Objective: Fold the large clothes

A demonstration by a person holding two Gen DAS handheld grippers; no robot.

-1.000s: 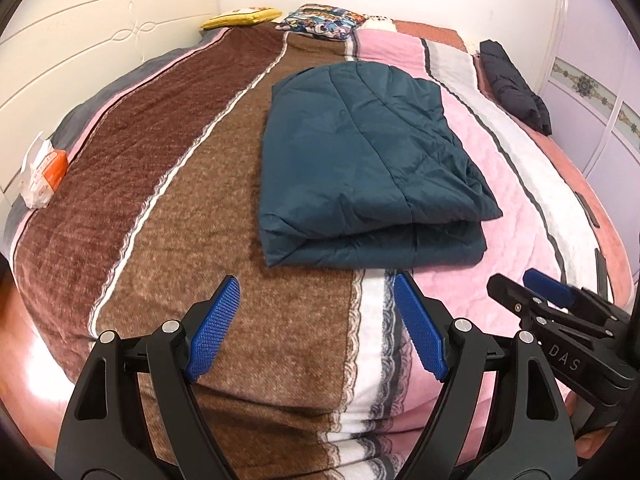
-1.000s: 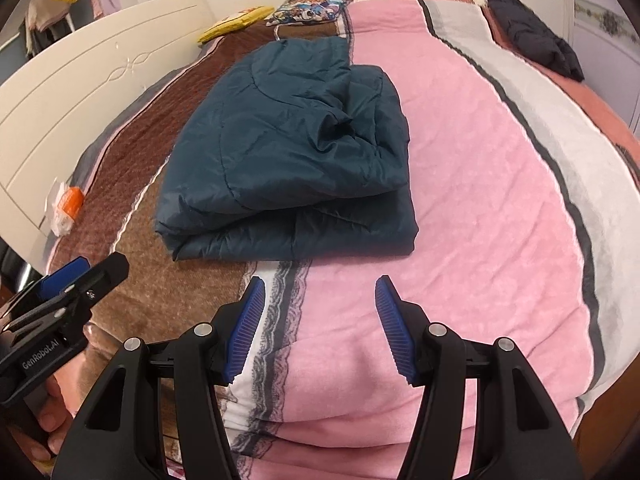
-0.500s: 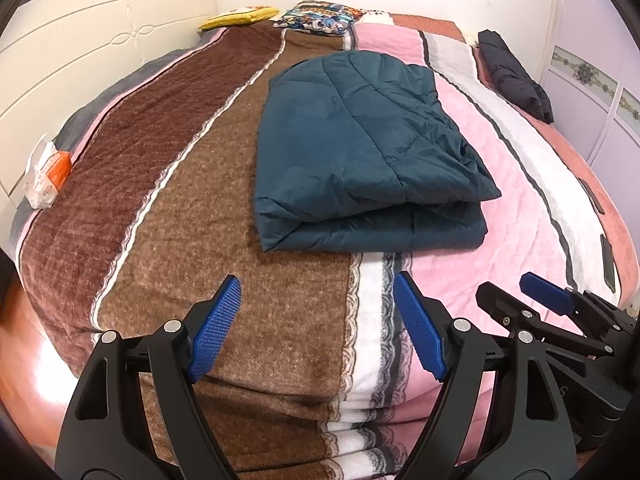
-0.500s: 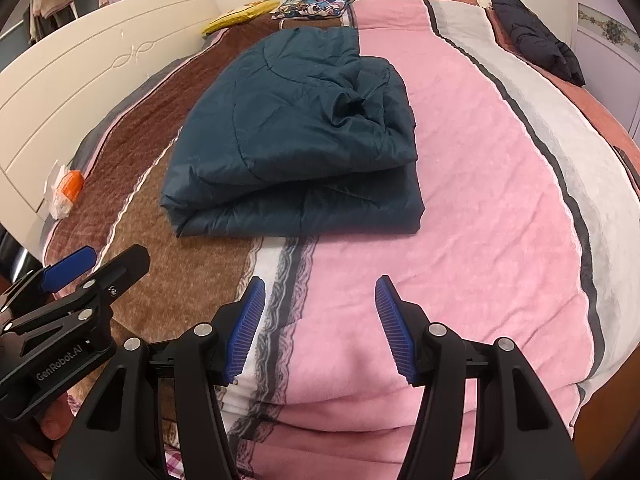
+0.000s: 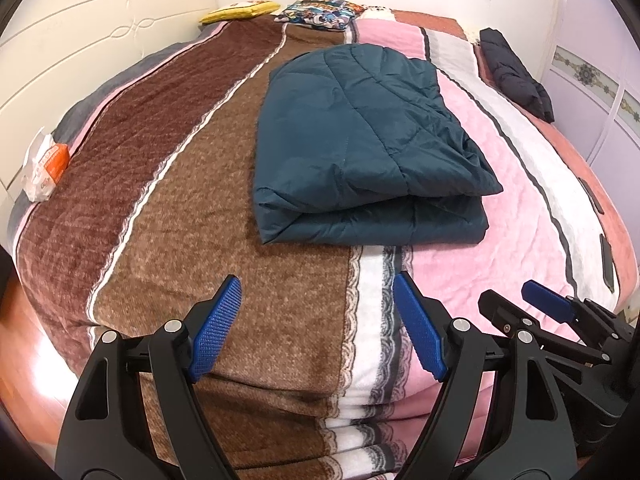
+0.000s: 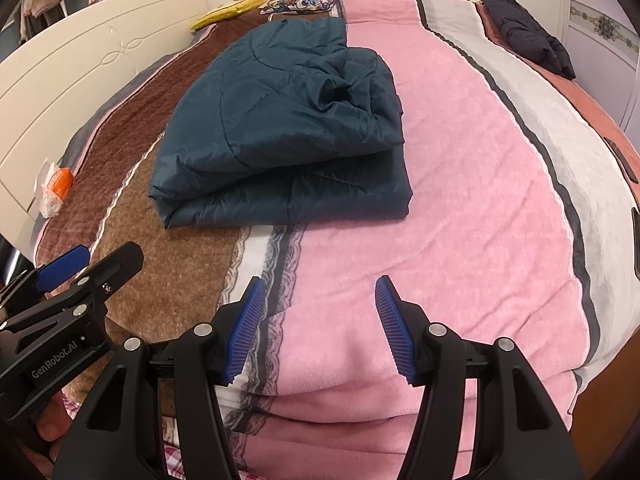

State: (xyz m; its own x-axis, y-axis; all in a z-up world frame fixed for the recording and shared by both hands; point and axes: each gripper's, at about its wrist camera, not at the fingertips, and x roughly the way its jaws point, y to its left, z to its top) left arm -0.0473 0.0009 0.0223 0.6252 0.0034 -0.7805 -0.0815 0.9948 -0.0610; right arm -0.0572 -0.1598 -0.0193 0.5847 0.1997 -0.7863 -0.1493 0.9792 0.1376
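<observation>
A dark teal quilted jacket (image 5: pixel 360 148) (image 6: pixel 288 128) lies folded into a thick rectangle on the striped bed, its folded edge toward me. My left gripper (image 5: pixel 318 300) hangs open above the brown and white stripes at the near bed edge, short of the jacket, with nothing between its blue pads. My right gripper (image 6: pixel 318 300) is also open and empty over the pink stripe, likewise short of the jacket. Each gripper shows at the side of the other's view: the right gripper (image 5: pixel 516 304) low right, the left gripper (image 6: pixel 96 258) low left.
A dark navy garment (image 5: pixel 516 72) lies at the far right of the bed. Pillows (image 5: pixel 316 10) sit at the far end. An orange-and-white packet (image 5: pixel 44 168) rests by the white headboard (image 5: pixel 80 40). Wardrobe doors (image 5: pixel 600 92) stand to the right.
Both grippers have drawn back slightly from the jacket toward the near bed edge, so more of the bedspread's hanging side shows. Jaws and jacket are unchanged.
</observation>
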